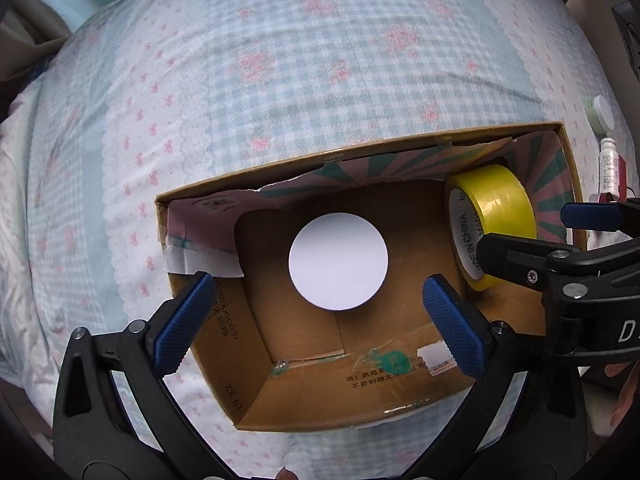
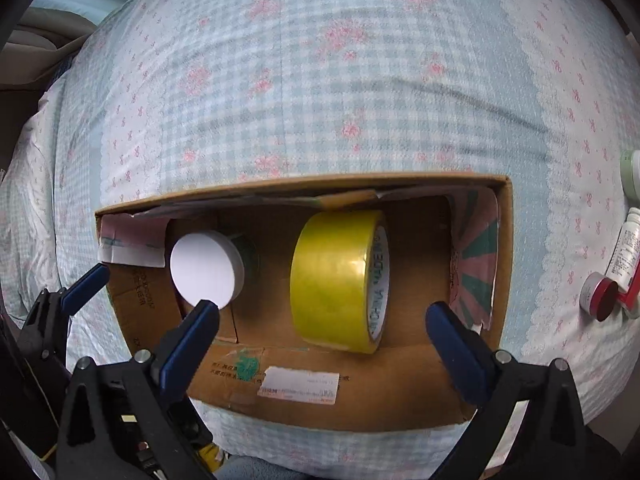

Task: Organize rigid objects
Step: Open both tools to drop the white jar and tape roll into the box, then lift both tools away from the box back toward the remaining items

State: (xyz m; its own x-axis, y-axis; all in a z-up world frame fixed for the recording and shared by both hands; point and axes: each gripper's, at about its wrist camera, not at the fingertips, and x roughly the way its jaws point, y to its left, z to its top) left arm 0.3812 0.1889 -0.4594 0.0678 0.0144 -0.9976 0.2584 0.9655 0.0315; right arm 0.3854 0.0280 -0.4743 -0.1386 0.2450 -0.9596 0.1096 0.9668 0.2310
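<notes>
An open cardboard box (image 1: 400,396) (image 2: 400,400) lies on the bed. Inside stand a jar with a round white lid (image 1: 338,262) (image 2: 206,268) at the left and a yellow tape roll (image 1: 494,220) (image 2: 336,280) on edge at the right. My left gripper (image 1: 316,316) is open and empty, just above the jar. My right gripper (image 2: 320,332) is open and empty in front of the tape roll; it also shows at the right of the left wrist view (image 1: 520,232). My left gripper's blue pad (image 2: 86,286) shows at the left of the right wrist view.
On the checked floral bedspread (image 1: 280,80) (image 2: 320,80) right of the box lie a green jar with a white lid (image 1: 600,114) (image 2: 630,174), a small white bottle (image 1: 608,164) (image 2: 626,246) and a red-lidded jar (image 2: 600,296). The bed edge falls away at the left.
</notes>
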